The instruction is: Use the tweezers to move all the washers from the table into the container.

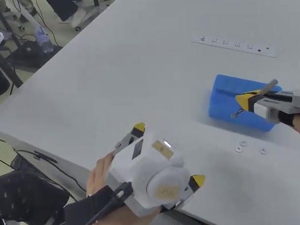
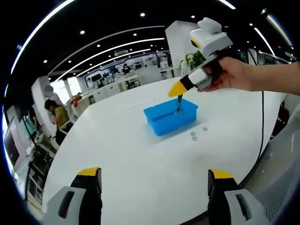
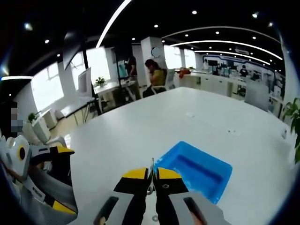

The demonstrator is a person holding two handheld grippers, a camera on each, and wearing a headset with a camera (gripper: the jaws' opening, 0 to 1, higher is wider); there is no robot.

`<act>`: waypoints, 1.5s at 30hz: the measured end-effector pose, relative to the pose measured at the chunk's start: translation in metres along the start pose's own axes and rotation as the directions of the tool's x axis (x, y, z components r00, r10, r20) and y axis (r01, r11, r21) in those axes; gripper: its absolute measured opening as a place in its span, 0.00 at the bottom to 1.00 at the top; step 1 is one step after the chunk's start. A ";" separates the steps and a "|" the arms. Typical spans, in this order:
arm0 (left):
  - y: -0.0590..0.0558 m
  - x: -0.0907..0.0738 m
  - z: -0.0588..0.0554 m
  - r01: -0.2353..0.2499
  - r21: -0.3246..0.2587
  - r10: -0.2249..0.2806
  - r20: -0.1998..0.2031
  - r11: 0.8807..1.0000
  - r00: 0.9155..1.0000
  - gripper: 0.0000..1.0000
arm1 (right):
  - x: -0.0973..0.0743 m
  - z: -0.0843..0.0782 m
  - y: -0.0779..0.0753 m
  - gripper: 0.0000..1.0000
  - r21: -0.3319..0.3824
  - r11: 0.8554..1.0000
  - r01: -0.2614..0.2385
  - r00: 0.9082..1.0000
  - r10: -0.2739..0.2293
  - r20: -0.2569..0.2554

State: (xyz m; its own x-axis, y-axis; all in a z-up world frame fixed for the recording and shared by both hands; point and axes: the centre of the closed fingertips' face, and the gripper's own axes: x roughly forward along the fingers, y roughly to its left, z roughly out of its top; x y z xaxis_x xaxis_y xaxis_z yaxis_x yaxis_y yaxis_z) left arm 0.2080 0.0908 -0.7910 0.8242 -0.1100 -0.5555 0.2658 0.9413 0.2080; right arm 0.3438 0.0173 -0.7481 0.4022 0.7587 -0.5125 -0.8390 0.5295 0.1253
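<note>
Nearest the head camera, the left tool (image 1: 168,154) has its yellow-tipped jaws spread wide and holds nothing, well apart from the work.

Three washers (image 1: 243,144), small flat metal rings, lie loose on the table (image 1: 138,68), just beside the container (image 1: 223,97) on its near side and below the right tool (image 1: 243,102). The right tool's jaws are pressed together on the thin metal tweezers (image 1: 235,113), whose tips point down over the container. The container is a shallow rectangular tray of smooth blue plastic with a raised rim. I cannot tell whether anything lies in it.

The table is broad, white and matt. A long white power strip (image 1: 235,44) lies flat on it beyond the container, well apart from both tools.
</note>
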 end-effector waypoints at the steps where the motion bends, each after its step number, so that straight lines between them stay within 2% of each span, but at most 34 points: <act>1: 0.000 0.000 0.001 0.000 0.002 0.000 0.004 1.000 1.000 0.97 | 0.000 0.001 0.000 0.02 0.000 1.000 0.000 1.000 0.000 0.002; 13: 0.001 -0.001 0.001 0.000 0.002 0.000 0.000 1.000 1.000 0.97 | 0.001 0.012 -0.010 0.02 0.005 1.000 0.012 1.000 -0.012 0.023; 24: -0.002 -0.002 0.002 0.018 -0.002 -0.018 -0.001 1.000 1.000 0.98 | 0.012 0.017 -0.031 0.02 0.014 0.999 0.036 0.999 -0.036 0.036; 28: -0.004 -0.001 0.001 0.019 0.014 -0.019 -0.002 1.000 1.000 0.98 | 0.019 0.014 -0.045 0.02 0.022 0.998 0.053 0.998 -0.054 0.034; 33: -0.003 -0.001 0.002 0.021 0.002 -0.021 -0.003 1.000 1.000 0.98 | 0.027 0.012 -0.062 0.02 0.044 0.996 0.074 0.996 -0.075 0.038; 38: -0.005 -0.001 0.001 0.023 0.010 -0.023 -0.003 1.000 1.000 0.98 | 0.041 0.003 -0.076 0.02 0.053 0.995 0.089 0.996 -0.090 0.022; 45: -0.003 0.000 0.001 0.020 0.000 -0.020 -0.004 1.000 1.000 0.97 | 0.052 -0.013 -0.076 0.03 0.077 0.993 0.089 0.996 -0.089 -0.010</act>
State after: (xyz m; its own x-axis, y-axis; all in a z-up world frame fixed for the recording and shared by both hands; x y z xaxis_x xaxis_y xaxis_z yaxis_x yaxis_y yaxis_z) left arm 0.2075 0.0873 -0.7904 0.8170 -0.1276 -0.5624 0.2820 0.9390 0.1967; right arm 0.4243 0.0116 -0.7953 0.4717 0.7049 -0.5298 -0.7688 0.6230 0.1444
